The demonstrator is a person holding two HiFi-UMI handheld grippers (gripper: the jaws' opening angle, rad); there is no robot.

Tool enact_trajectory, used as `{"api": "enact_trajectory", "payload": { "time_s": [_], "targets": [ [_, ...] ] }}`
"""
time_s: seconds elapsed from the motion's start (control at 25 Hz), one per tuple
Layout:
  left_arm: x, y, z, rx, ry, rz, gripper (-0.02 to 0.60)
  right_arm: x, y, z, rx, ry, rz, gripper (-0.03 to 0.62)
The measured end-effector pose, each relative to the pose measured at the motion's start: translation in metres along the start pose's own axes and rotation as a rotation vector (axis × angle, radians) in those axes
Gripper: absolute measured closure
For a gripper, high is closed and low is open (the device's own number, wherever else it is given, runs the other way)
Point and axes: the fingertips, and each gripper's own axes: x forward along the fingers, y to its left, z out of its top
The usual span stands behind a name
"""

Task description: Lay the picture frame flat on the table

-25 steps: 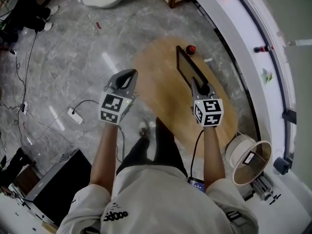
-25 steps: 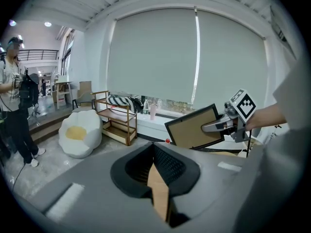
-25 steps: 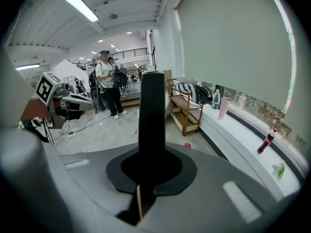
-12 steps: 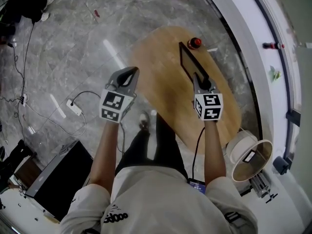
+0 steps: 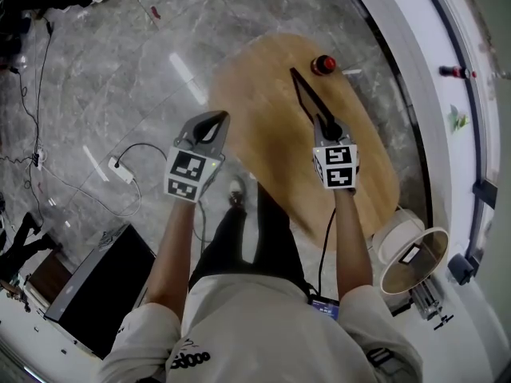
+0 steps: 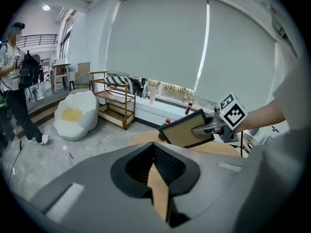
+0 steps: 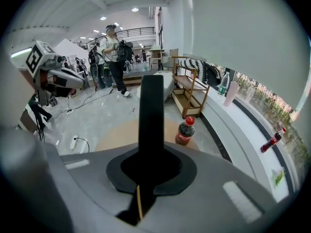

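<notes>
**While Frame Is Held: Items, Near to Far**

Though empty, left gripper (image 5: pixel 213 119) has its fingers together, at 9 o'clock of right gripper (image 5: pixel 326 124). Right gripper: fingers closed on picture frame (image 5: pixel 303 96) (dark, on edge, tilted) above oval wooden table (image 5: pixel 263 110). Cola bottle (image 5: pixel 323 64): 12 o'clock, table's far end.

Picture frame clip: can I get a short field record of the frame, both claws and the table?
frame: picture frame, on edge, tilted, not flat yet
right claw: shut on the frame's near edge
left claw: shut, empty, at the table's left edge
table: oval wooden table
also there: cola bottle, upright, beyond the frame
</notes>
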Motion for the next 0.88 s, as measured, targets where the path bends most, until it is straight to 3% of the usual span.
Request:
{"api": "enact_trajectory", "payload": {
  "time_s": [0.24, 0.48, 0.64, 0.88],
  "targets": [
    [0.013, -0.009, 0.000, 0.001, 0.007, -0.029, 0.571, 0.017, -0.001, -0.015, -0.077, 0.057, -0.009, 0.582],
    [0.015, -0.008, -0.006, -0.007, 0.013, -0.037, 0.571, 0.032, 0.007, -0.025, -0.248, 0.114, -0.052, 0.582],
    [0.013, -0.008, -0.011, -0.021, 0.016, -0.038, 0.571, 0.042, 0.024, -0.036, -0.352, 0.149, -0.037, 0.582],
    [0.013, -0.005, -0.020, -0.030, 0.027, -0.033, 0.571, 0.051, 0.044, -0.049, -0.391, 0.177, -0.002, 0.582]
  ]
}}
